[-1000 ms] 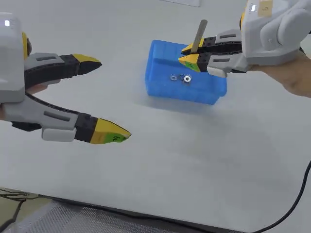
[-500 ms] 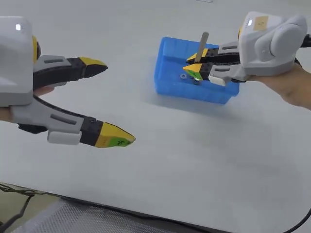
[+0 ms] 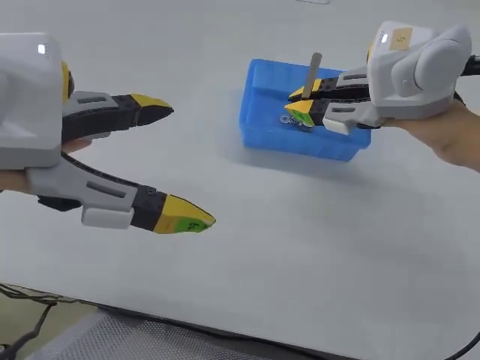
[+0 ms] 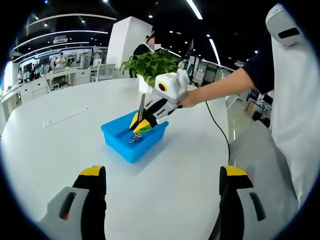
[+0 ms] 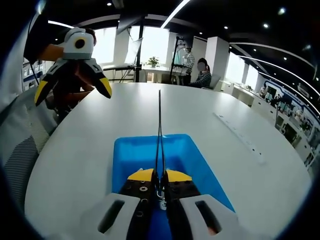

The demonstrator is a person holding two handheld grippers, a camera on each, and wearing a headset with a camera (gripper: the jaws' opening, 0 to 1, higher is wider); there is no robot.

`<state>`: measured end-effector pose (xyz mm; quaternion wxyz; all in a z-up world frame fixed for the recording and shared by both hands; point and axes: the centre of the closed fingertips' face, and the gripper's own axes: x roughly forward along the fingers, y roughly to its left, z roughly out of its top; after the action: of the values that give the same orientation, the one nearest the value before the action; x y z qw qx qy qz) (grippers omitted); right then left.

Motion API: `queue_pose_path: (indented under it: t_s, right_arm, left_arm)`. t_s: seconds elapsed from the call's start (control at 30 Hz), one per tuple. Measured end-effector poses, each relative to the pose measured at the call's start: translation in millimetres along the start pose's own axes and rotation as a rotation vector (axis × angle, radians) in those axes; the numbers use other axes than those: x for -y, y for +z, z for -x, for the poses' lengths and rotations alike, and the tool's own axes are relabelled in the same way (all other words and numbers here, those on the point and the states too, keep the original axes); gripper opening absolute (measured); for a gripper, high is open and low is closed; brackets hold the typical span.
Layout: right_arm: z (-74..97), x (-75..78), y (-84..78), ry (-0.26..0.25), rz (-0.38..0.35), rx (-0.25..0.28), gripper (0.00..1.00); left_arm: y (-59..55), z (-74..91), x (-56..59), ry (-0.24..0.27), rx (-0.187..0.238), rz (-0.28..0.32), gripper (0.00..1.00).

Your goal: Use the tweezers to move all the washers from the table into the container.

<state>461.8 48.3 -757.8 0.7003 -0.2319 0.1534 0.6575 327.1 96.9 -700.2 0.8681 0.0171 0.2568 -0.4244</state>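
A few washers are sitting inside the blue container on the white table. The right gripper reaches in over it, jaws clamped on the tweezers, which stick up above the jaws. The left gripper hovers well off to the side, jaws spread wide with nothing in them.
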Motion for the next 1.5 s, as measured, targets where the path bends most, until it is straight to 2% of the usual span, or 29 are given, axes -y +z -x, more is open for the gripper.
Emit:
queue_pose_path:
  t_s: [0.17,0.27,0.37,0.47,0.67,0.8,0.87,0.93,0.97,1.03,1.1,1.17,1.33,1.37,1.5]
  right_arm:
    - [4.8,5.4,4.2,-0.036,0.047,-0.026,0.07]
    - [9.0,4.5,12.8,-0.035,0.055,-0.015,0.07]
    - [12.9,4.6,21.4,-0.036,0.06,-0.003,0.07]
    - [17.4,3.6,27.6,-0.04,0.063,0.001,0.07]
    - [32.8,0.1,40.1,-0.047,0.071,0.01,0.07]
    - [43.7,-6.0,45.9,-0.04,0.065,0.001,0.07]
    - [49.5,-12.4,49.9,-0.03,0.057,0.001,0.07]
    - [53.8,-22.7,54.1,0.001,0.048,-0.004,0.07]
    - [53.3,-29.5,51.2,0.034,0.036,-0.01,0.07]
    - [55.8,-42.3,54.3,0.078,0.056,-0.02,0.07]
    - [57.0,-51.4,54.4,0.103,0.08,-0.042,0.07]
    - [56.8,-59.8,51.6,0.127,0.093,-0.07,0.07]
    - [55.7,-69.2,47.8,0.15,0.101,-0.097,0.07]
    - [55.7,-70.3,47.2,0.153,0.103,-0.101,0.07]
    - [54.8,-74.9,45.0,0.166,0.116,-0.121,0.07]
  left_arm:
    - [7.2,-1.6,-7.8,0.015,0.009,-0.013,0.99]
    - [13.5,-4.5,-13.2,0.027,0.016,-0.035,0.99]
    - [27.3,-10.1,-27.3,0.061,0.035,-0.072,0.99]
    - [44.8,-14.6,-34.7,0.062,0.063,-0.09,0.99]
    - [62.7,-21.6,-39.6,0.061,0.084,-0.141,0.97]
    - [77.6,-28.7,-37.6,0.069,0.105,-0.179,0.88]
    - [87.9,-33.7,-34.6,0.054,0.123,-0.187,0.83]
    - [98.0,-38.0,-31.2,0.039,0.14,-0.209,0.8]
    - [99.6,-38.8,-30.5,0.034,0.141,-0.214,0.76]
    - [110.6,-42.7,-21.7,0.002,0.147,-0.241,0.65]
    - [117.8,-47.6,-18.7,-0.03,0.162,-0.254,0.56]
    - [127.4,-51.5,-5.1,-0.074,0.166,-0.269,0.52]
    - [129.7,-57.7,19.0,-0.15,0.135,-0.32,0.37]
    - [128.5,-58.1,25.5,-0.178,0.129,-0.325,0.35]
    - [122.8,-59.1,39.0,-0.229,0.103,-0.338,0.27]
